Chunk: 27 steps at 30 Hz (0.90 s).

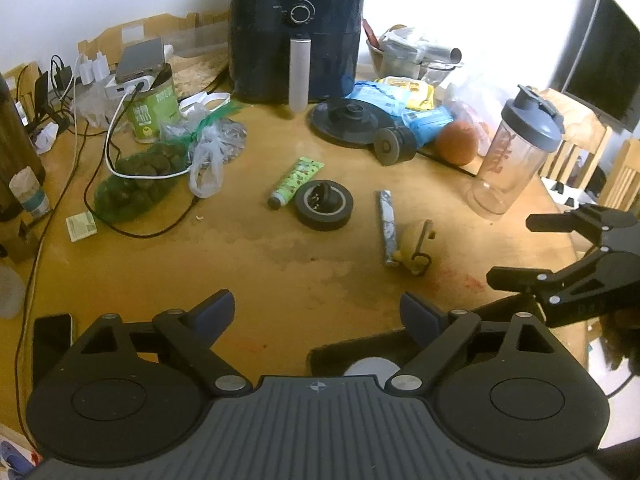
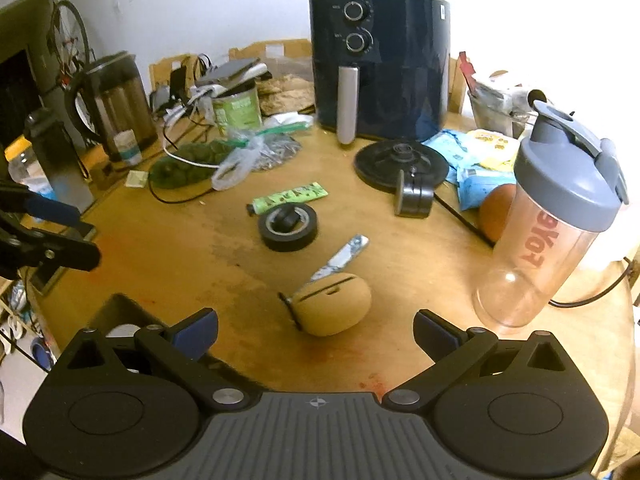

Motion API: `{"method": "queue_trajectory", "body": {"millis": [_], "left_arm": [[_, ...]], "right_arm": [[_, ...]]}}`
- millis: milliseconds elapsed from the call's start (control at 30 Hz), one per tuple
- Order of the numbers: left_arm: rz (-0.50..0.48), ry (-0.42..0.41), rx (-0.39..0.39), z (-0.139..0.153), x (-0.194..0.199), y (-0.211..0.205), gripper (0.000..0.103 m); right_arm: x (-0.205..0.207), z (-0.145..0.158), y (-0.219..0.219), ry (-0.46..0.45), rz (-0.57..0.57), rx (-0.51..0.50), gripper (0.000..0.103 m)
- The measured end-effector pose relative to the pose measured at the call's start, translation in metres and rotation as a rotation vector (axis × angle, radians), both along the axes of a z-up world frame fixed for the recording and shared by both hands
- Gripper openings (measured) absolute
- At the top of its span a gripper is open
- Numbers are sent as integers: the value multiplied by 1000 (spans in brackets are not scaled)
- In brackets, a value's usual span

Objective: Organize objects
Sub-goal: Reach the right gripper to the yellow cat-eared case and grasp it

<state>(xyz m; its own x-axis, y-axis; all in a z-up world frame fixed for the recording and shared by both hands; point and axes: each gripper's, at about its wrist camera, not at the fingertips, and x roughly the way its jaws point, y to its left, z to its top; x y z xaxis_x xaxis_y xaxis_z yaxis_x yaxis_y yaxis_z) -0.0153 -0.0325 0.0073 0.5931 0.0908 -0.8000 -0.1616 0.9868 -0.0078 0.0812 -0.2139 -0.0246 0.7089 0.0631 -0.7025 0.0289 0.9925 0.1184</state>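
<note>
On the wooden table (image 1: 280,264) lie a black tape roll (image 1: 324,204) (image 2: 287,222), a green tube (image 1: 296,180) (image 2: 290,198), a thin patterned stick (image 1: 387,226) (image 2: 340,258) and a tan earbud case (image 1: 414,246) (image 2: 332,308). My left gripper (image 1: 318,308) stands open over bare table, short of the tape roll, with nothing between its fingers. My right gripper (image 2: 316,324) is open too, its jaws wide just in front of the tan case without touching it. Each gripper shows in the other's view: the right gripper (image 1: 516,252) at the right edge, the left gripper (image 2: 72,232) at the left edge.
A black air fryer (image 1: 298,28) stands at the back. A clear shaker bottle (image 2: 556,220), an orange (image 1: 456,142), a kettle base (image 1: 352,122) and snack bags fill the right. Cables, a green can and a bag of greens (image 1: 140,184) crowd the left. A dark tray (image 1: 340,354) sits at the near edge.
</note>
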Motion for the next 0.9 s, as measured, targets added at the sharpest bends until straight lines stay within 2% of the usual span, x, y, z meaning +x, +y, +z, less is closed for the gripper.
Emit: {"method": "queue_trajectory", "body": {"millis": [167,400,600,900], "left_arm": [[4,23,18,-2,6,5,92],[-37,70,-17,-6,11,9,92],[-51,83,-9,-7,12,12,92],[-21,90,4,-8,11,23,92]], "right_arm": [[11,-4,-7,43,21,-16,103],[29,-13,-7,111,119,-28,103],[47,-22,-8,144,162,-46,103],[76,-40,-5,187,276,-95,103]]}}
